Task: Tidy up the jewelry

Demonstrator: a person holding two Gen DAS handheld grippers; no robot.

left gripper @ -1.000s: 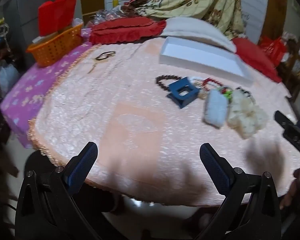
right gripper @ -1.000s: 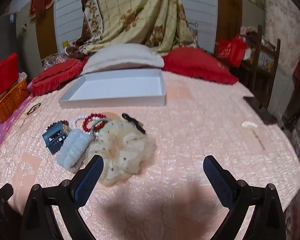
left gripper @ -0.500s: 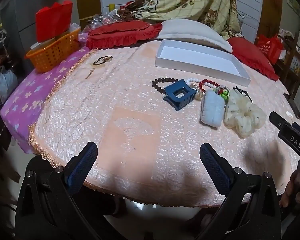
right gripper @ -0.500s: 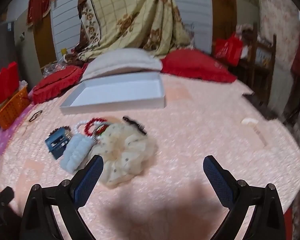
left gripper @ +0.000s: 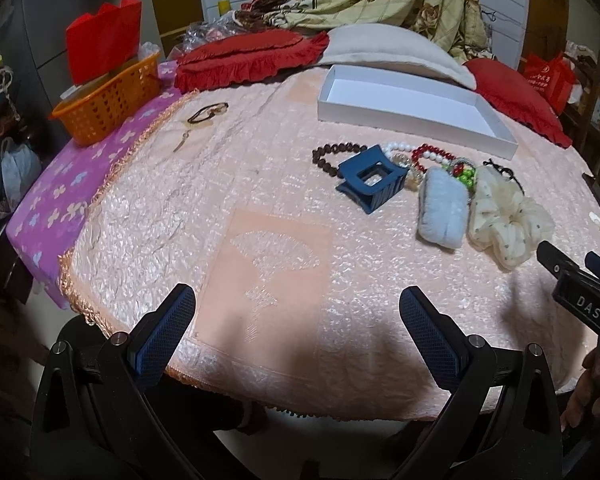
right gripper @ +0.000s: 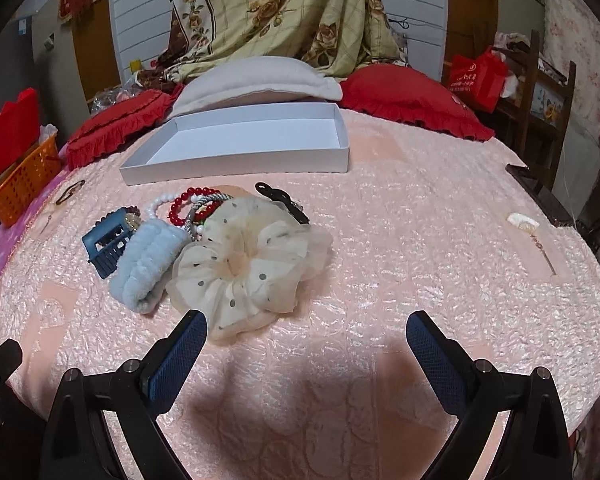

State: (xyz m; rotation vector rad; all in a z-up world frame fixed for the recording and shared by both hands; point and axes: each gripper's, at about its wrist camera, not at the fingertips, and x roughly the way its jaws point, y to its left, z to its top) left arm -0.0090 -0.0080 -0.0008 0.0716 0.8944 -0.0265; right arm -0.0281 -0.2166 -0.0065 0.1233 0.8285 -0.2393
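Cream chiffon scrunchie (right gripper: 248, 264) lies on the bed beside the bead bracelets (right gripper: 192, 204), near the white box (right gripper: 236, 164); soft, light, best pinched at its ruffled edge. Left gripper (left gripper: 296, 328) and right gripper (right gripper: 306, 354): fingers wide apart, empty

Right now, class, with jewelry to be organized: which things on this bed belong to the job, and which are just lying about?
Belongs to the job:
white box
red bead bracelet
pearl bracelet
dark bead bracelet
blue hair claw
cream scrunchie
light blue scrunchie

Just lying about:
orange basket
red pillows
floral blanket
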